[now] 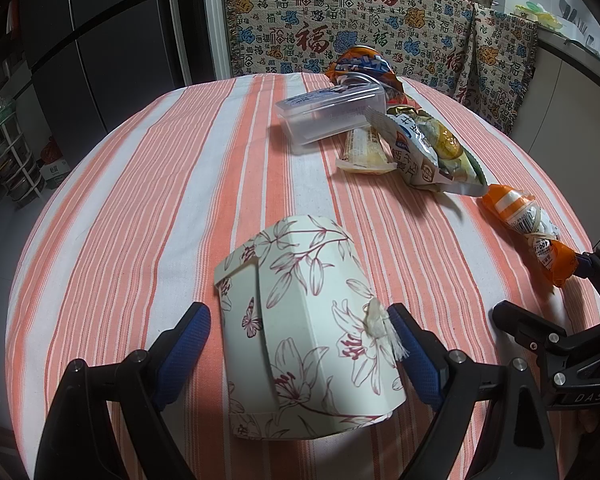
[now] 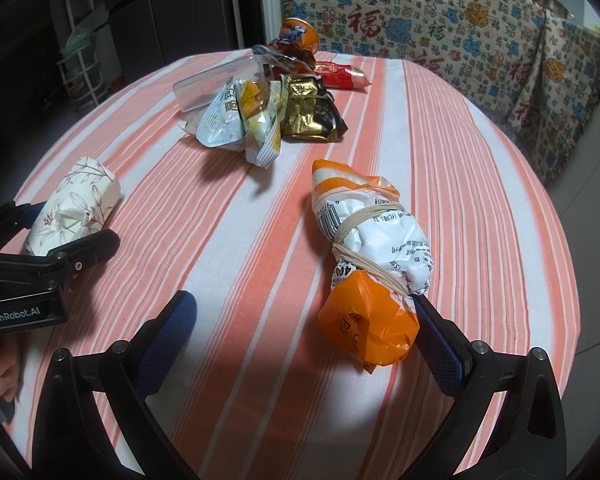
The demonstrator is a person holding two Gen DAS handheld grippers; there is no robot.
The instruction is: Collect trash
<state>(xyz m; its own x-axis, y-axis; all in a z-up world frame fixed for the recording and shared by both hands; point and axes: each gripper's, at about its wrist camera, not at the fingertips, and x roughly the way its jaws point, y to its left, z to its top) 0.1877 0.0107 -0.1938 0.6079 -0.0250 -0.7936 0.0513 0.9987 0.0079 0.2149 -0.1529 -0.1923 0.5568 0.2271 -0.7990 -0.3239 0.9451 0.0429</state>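
A white paper box with a red flower print lies on its side on the striped tablecloth. My left gripper stands open around it: the right pad is at a torn tissue bit on the box's side, and the left pad stands clear of it. An orange and white wrapper bundle tied with string lies between the fingers of my right gripper, which is open. The bundle's orange end rests near the right finger. The left gripper and the floral box also show at the left of the right wrist view.
Further back on the table lies a heap of trash: a clear plastic box, crumpled snack wrappers, a gold and black wrapper, a red wrapper and an orange can. A patterned blanket hangs behind the table.
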